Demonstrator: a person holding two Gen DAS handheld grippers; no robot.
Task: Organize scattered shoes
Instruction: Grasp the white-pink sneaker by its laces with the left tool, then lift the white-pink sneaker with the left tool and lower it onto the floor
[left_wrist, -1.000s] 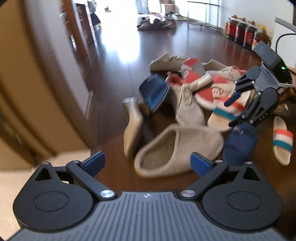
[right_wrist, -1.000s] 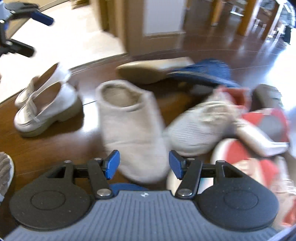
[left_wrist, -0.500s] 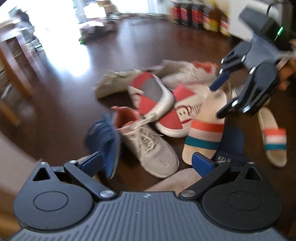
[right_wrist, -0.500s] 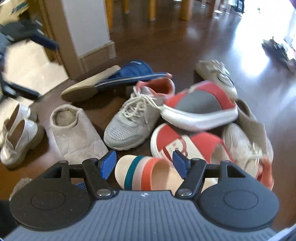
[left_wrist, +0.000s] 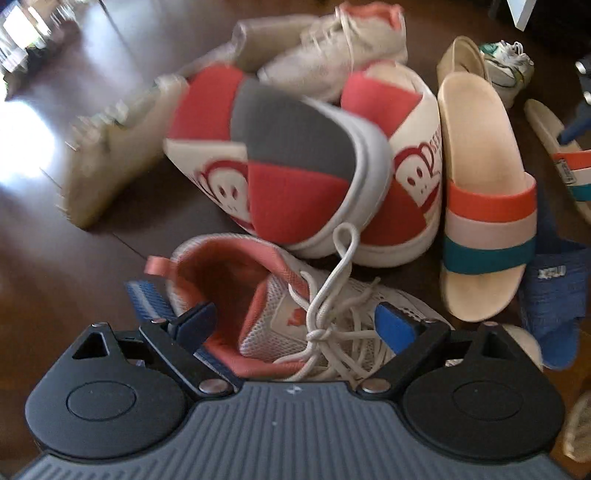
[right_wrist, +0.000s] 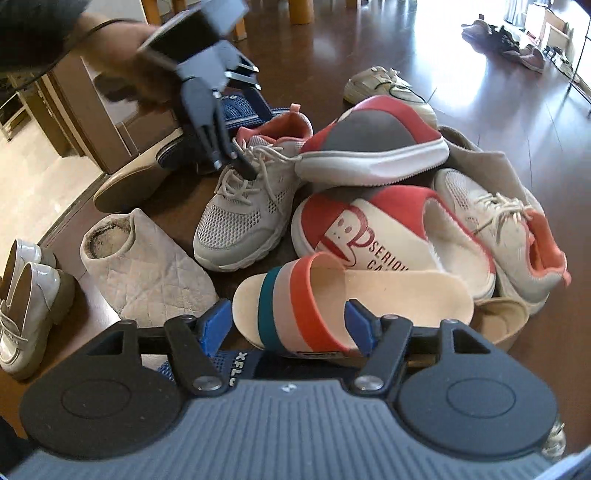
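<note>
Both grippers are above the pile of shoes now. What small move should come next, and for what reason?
Probably lower the left gripper a little more onto the grey mesh sneaker. Its closing jaws straddle the sneaker's collar and laces, and the pads do not press it yet. The right gripper likewise brackets the striped slide sandal without gripping, so it could wait or close next.

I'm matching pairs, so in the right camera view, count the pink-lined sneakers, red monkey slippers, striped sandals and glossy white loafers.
Pink-lined sneakers: 2
Red monkey slippers: 2
Striped sandals: 1
Glossy white loafers: 2
Total: 7
</note>
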